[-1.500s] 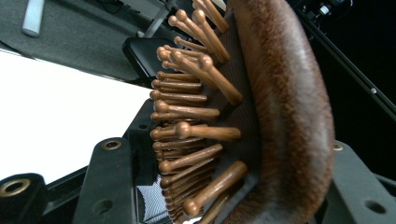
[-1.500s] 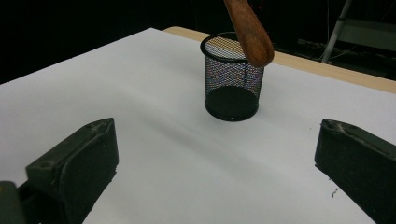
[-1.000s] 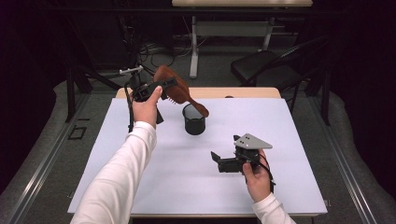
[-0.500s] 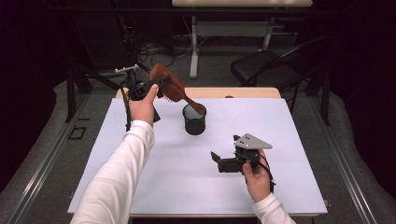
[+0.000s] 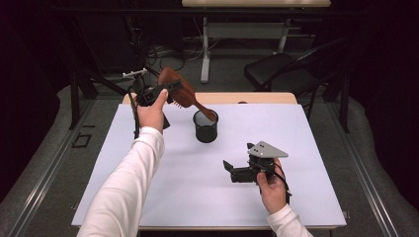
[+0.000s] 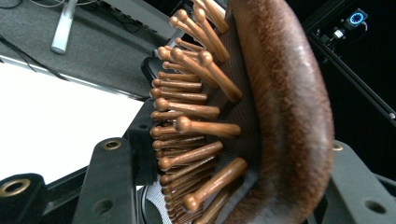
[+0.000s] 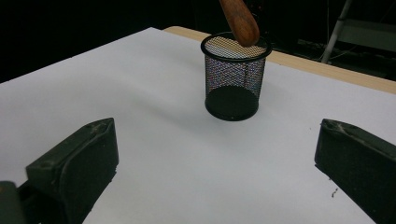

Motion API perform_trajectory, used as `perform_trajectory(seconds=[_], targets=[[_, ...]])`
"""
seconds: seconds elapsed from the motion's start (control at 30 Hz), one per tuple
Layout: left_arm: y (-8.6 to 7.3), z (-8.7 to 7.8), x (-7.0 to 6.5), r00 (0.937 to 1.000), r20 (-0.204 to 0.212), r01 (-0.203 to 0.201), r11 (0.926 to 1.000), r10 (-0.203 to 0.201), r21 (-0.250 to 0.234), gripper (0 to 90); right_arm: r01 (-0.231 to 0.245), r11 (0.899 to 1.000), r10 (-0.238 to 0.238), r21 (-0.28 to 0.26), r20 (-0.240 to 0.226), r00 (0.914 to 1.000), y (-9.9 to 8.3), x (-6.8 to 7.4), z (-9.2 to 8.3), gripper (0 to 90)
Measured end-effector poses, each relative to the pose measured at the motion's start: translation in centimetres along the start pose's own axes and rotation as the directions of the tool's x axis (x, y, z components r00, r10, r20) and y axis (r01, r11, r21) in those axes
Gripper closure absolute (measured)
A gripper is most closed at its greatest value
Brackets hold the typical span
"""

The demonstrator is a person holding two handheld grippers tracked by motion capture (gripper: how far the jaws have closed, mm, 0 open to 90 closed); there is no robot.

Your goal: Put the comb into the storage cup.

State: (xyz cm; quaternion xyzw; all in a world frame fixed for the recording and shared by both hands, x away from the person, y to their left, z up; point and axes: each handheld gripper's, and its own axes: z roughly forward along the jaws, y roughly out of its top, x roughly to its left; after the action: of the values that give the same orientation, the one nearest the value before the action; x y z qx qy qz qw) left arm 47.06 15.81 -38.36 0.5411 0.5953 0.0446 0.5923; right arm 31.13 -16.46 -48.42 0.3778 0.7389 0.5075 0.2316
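The place looked like a lab or recording studio rather than a home: a wooden table topped with a plain white sheet point(image 5: 306, 148) stood alone on grey carpet point(image 5: 44, 168), ringed by black curtained darkness. Beyond its far edge ran a tangle of black cables point(image 5: 163, 52), a pale desk on a white metal frame point(image 5: 247, 24) and, to the right, an empty black chair point(image 5: 281, 74). A small camera with a glowing blue ring point(image 6: 357, 19) sat on a black metal rail point(image 6: 355, 79).
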Motion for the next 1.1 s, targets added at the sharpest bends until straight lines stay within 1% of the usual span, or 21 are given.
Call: perform_trajectory(seconds=[0.13,0.27,0.77,1.0,1.1], targets=[[0.0,0.1,0.0,1.0,-0.003,0.003,1.0,-0.003,-0.001,47.1,0.0,1.0,0.0,0.001,0.0,1.0,0.0,0.0,0.0,0.0],[-0.1,0.2,0.1,1.0,-0.008,-0.003,1.0,0.003,0.003,47.2,0.0,1.0,0.0,0.0,0.0,1.0,0.0,0.0,0.0,0.0],[-0.7,1.4,0.4,0.9997,-0.025,0.005,1.0,-0.005,0.007,47.2,-0.001,1.0,0.001,0.001,-0.001,1.0,0.0,0.0,0.0,0.0],[-1.1,1.8,0.9,0.999,-0.044,-0.003,1.0,0.003,0.009,47.2,-0.002,1.0,0.002,0.001,0.0,1.0,0.0,-0.1,0.0,0.0],[-1.2,2.0,1.1,0.9989,-0.047,0.001,1.0,-0.001,0.009,47.2,-0.001,1.0,0.001,0.001,0.0,1.0,0.0,0.0,0.0,0.0]])
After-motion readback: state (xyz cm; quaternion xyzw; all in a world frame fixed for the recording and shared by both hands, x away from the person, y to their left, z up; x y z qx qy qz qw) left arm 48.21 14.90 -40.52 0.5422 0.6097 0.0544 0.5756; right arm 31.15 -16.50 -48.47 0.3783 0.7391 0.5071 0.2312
